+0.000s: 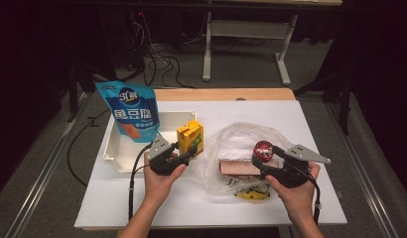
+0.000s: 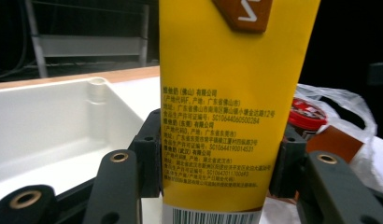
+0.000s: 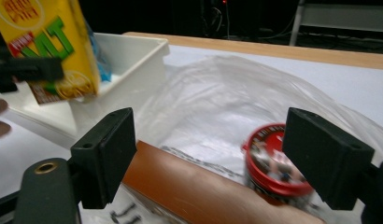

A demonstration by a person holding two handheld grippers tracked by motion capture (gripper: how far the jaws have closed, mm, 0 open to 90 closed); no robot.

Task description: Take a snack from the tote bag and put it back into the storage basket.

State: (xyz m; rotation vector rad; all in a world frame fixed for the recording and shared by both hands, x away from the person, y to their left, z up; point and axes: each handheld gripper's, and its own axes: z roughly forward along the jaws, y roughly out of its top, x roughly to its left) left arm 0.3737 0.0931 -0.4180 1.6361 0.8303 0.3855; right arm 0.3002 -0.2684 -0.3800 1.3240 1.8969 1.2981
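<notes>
A white table (image 1: 142, 198) stands in a dark room, its far edge backed by a strip of bare wood, with a person's two forearms reaching in from the near side. On its left part sits a white tray (image 1: 123, 157), open-topped and shallow, with a blue snack pouch (image 1: 131, 111) standing upright in it against the far left wall. Right of the tray, a crumpled clear plastic bag (image 1: 236, 141) spreads over the middle of the table. A brown rectangular box (image 1: 241, 167) lies flat in the bag, and a small red-lidded can (image 1: 263, 150) stands at the box's right end; in the right gripper view both are seen through or against the plastic film. A yellow and black packet (image 1: 252, 194) pokes out at the bag's near edge.

The left gripper (image 1: 187, 151), held in the person's left hand (image 1: 159, 176), is clamped on a yellow drink carton (image 1: 190, 136), which is upright just beside the tray's right wall; the left gripper view shows the pads pressed flat against both narrow sides of the carton (image 2: 227, 107). Whether the carton rests on the table or hangs just above it, I cannot tell.

The right gripper (image 1: 263, 163), held in the right hand (image 1: 296, 191), points at the bag with its jaws spread wide and gripping nothing. The right gripper view sets the brown box (image 3: 189, 186) and the red-lidded can (image 3: 271, 163) in the gap between the open pads, with neither pad touching them.
</notes>
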